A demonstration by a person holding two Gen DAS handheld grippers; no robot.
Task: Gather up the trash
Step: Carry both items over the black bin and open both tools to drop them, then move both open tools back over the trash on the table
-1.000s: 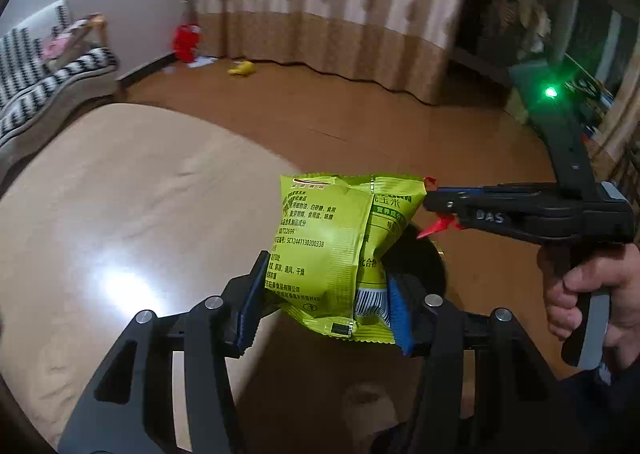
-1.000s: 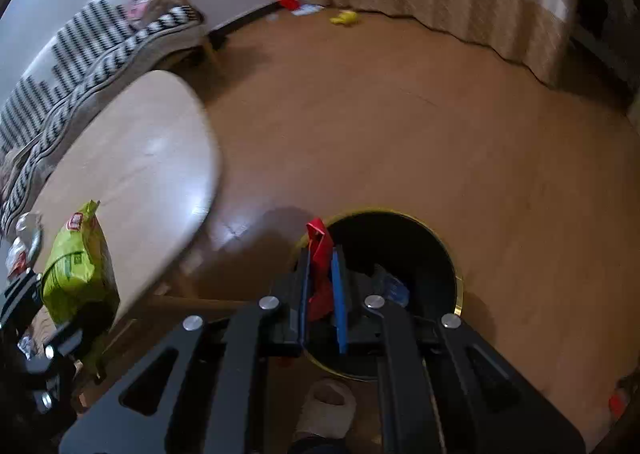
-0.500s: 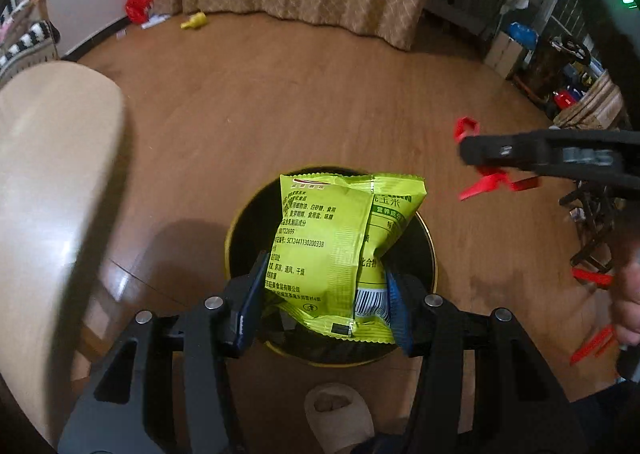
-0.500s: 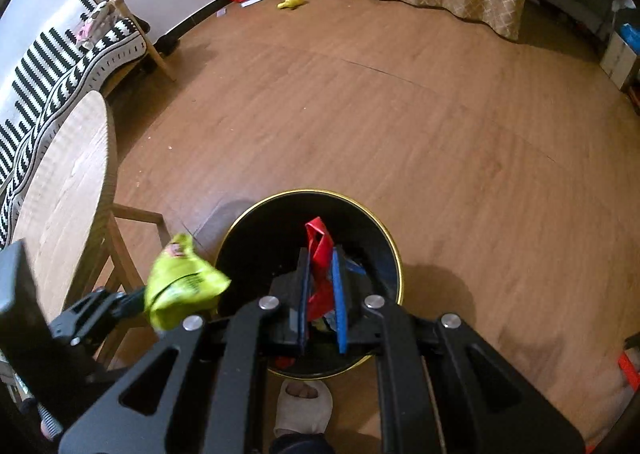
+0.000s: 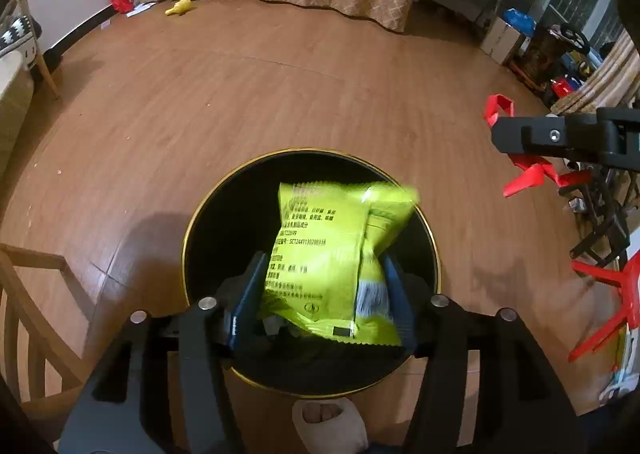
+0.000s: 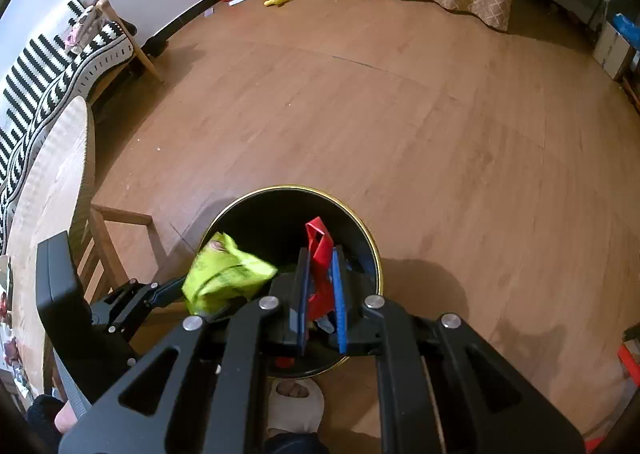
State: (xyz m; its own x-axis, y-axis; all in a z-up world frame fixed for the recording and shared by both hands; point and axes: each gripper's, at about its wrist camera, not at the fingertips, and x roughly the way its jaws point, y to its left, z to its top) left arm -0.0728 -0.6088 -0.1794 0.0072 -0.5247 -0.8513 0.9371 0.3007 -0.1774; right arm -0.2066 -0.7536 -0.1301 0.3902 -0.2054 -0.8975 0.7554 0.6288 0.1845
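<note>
Left gripper (image 5: 324, 294) is seen low in the centre of its own view, directly above the round black waste bin with a gold rim (image 5: 208, 198). Its jaws have just been opening, and the crinkled lime-green snack packet (image 5: 332, 254) sits loosely between the blue pads, blurred, so it is judged to be slipping free. Further right, the right gripper (image 6: 320, 294) is held shut on a small red plastic wrapper (image 6: 320, 246), also over the bin's mouth. Some trash is already seen inside the bin. The green packet is nearly delivered; the red wrapper is not yet released. On the table (image 6: 52, 182) at the left edge, more small items are seen, so further collecting is probably left.
</note>
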